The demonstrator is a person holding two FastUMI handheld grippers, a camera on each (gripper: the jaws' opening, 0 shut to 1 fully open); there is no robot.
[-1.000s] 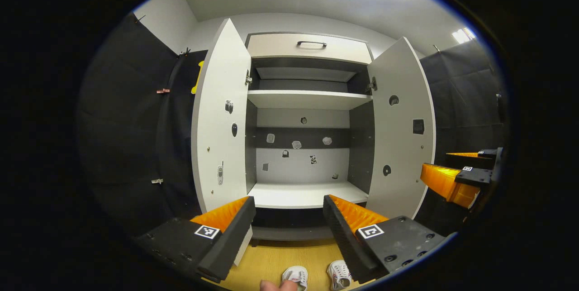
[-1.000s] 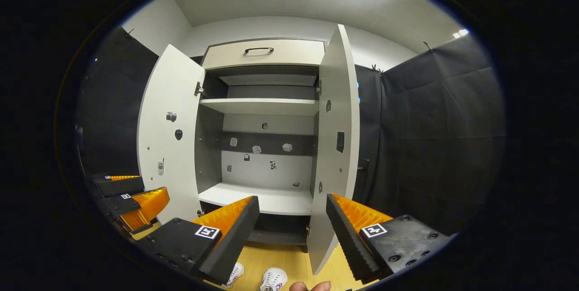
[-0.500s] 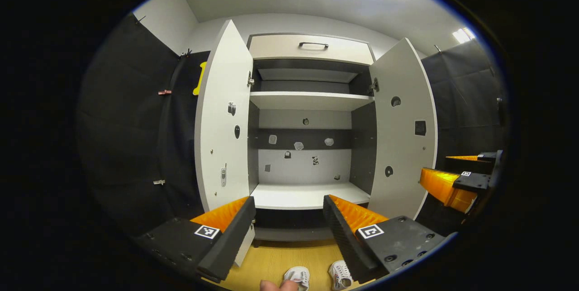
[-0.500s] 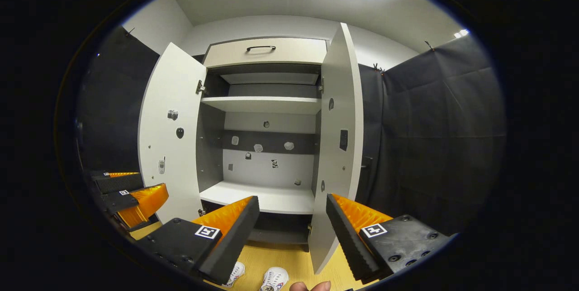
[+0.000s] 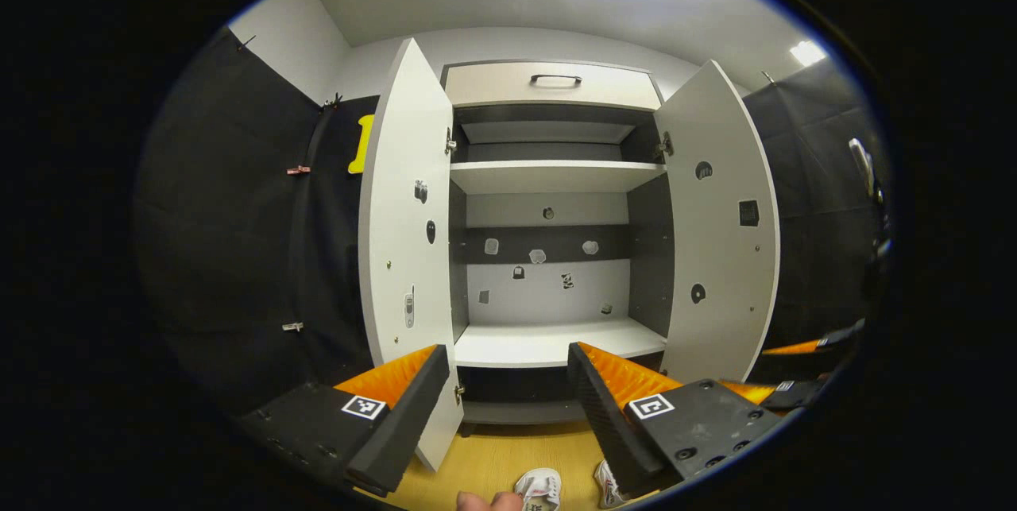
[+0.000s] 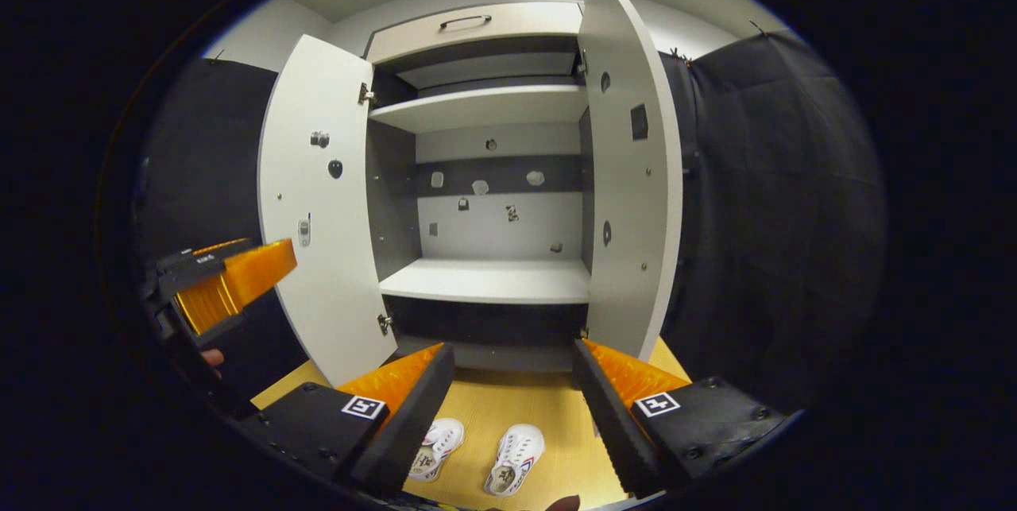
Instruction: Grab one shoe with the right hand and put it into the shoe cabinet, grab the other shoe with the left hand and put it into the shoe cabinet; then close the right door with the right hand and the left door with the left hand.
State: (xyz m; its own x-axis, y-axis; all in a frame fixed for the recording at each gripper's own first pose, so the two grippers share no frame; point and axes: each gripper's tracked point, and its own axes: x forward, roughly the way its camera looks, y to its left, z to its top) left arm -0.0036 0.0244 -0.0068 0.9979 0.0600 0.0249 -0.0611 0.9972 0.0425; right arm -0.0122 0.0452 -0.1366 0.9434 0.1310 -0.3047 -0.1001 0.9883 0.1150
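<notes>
Right now the shoe cabinet (image 6: pixel 485 280) stands wide open, its left door (image 6: pixel 314 201) and right door (image 6: pixel 632 169) both swung outward, and its lower shelf (image 6: pixel 489 282) bare and white. Up top sits a drawer (image 6: pixel 477 20) with a dark handle. Small stickers dot the back panel and the insides of the doors (too small to make out).

Both shoes sit on the yellow wooden floor (image 6: pixel 548 408) in front of the cabinet, side by side and just apart, toes toward the cabinet: the left shoe (image 6: pixel 435 447) and the right shoe (image 6: pixel 516 447), white with a pattern of holes. Neither is touched.

The right claw (image 6: pixel 512 416) hangs above the pair, its fingers spread wide with nothing between them. The left claw (image 5: pixel 504 408) is spread just as wide and empty, facing the cabinet's lower shelf; in the left gripper view the shoes peek out at the bottom edge, one (image 5: pixel 539 487) beside a fingertip of the holding hand (image 5: pixel 489 501). In the right gripper view the left claw (image 6: pixel 226 280) shows off to the side, near the left door.
</notes>
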